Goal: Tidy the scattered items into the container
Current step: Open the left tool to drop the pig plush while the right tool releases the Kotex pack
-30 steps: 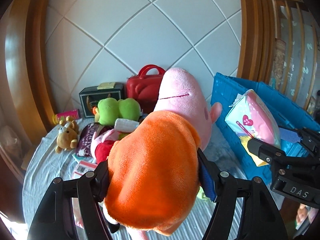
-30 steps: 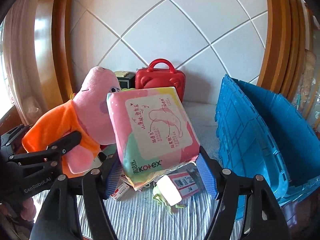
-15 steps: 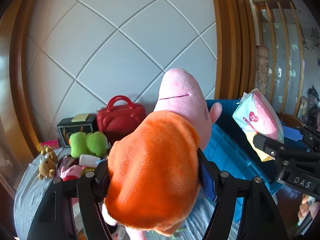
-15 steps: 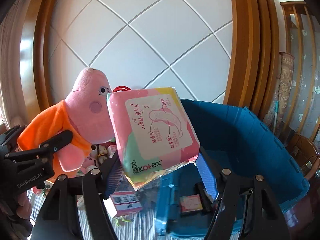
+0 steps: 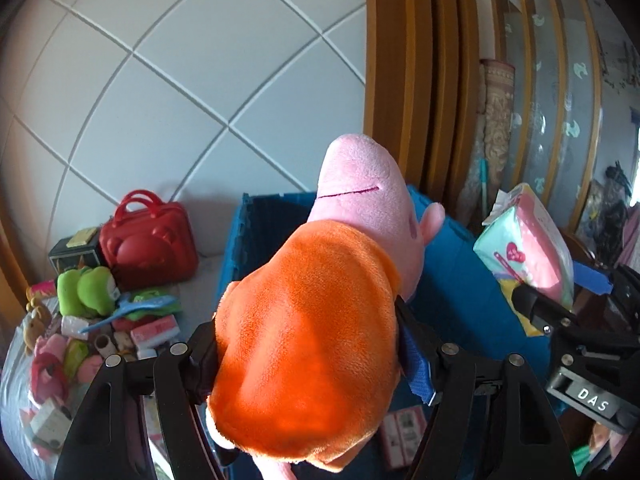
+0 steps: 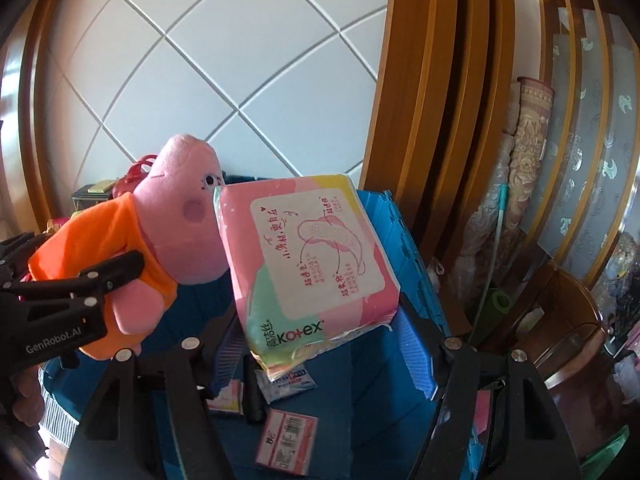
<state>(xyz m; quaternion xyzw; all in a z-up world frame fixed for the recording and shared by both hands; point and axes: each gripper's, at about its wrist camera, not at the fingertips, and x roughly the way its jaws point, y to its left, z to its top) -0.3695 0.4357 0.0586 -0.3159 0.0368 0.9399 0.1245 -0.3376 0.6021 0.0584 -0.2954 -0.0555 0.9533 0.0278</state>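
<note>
Open blue crate (image 6: pixel 404 240) below, small packets (image 6: pixel 286 438) inside

Left gripper (image 5: pixel 308 354): your black frame, silver screws, blue pad, white "GenRobot.AI" marking.
Right gripper (image 6: pixel 320 354): your black frame, silver screws, blue ribbed pads, "DAS" label.
</note>
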